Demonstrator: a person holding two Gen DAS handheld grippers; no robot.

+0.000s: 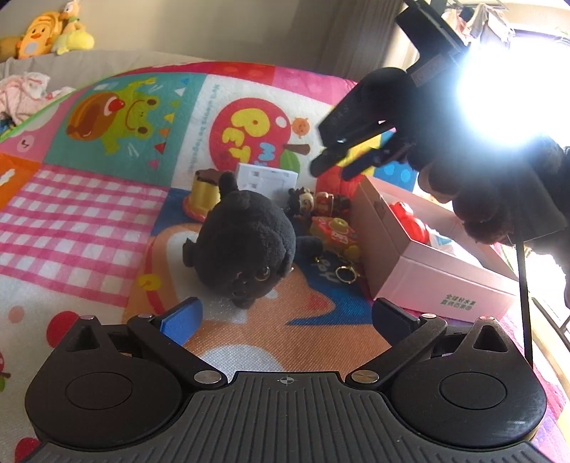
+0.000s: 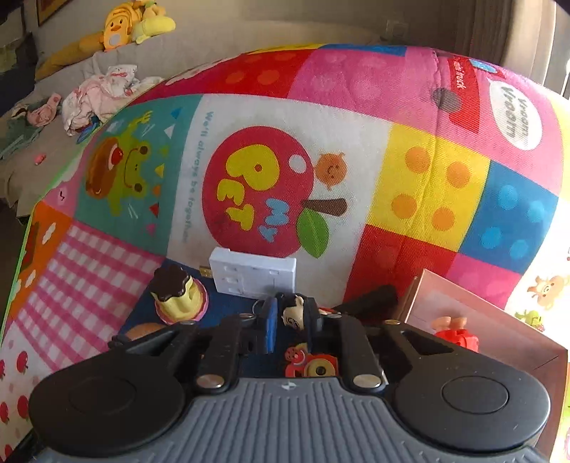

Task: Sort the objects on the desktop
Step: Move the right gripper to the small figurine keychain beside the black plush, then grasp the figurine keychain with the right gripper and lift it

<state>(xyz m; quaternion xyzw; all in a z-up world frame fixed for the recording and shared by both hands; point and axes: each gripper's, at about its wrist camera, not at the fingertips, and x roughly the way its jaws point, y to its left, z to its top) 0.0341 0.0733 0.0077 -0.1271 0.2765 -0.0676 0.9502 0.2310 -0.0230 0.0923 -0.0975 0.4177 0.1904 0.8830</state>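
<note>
A black plush toy [image 1: 245, 245] lies on the colourful mat just ahead of my open left gripper [image 1: 285, 317], between its spread fingers but apart from them. Behind it sit a pudding-shaped toy [image 1: 203, 196], a white socket plate [image 1: 267, 178], a small black-haired figurine [image 1: 302, 201], an orange camera keychain [image 1: 335, 231] and a pink box [image 1: 427, 263] holding a red toy [image 1: 409, 220]. My right gripper [image 1: 342, 164] hovers above the figurine with nothing between its narrowly parted fingers. In the right wrist view its fingertips [image 2: 290, 320] frame the figurine [image 2: 294, 313] below.
Pudding toy [image 2: 178, 295], socket plate [image 2: 254, 276], camera keychain [image 2: 313, 365] and pink box [image 2: 481, 320] with the red toy [image 2: 456, 331] show in the right wrist view. Clothes [image 2: 99, 96] and yellow plush toys [image 2: 124, 25] lie on the grey sofa behind. Strong window glare at right.
</note>
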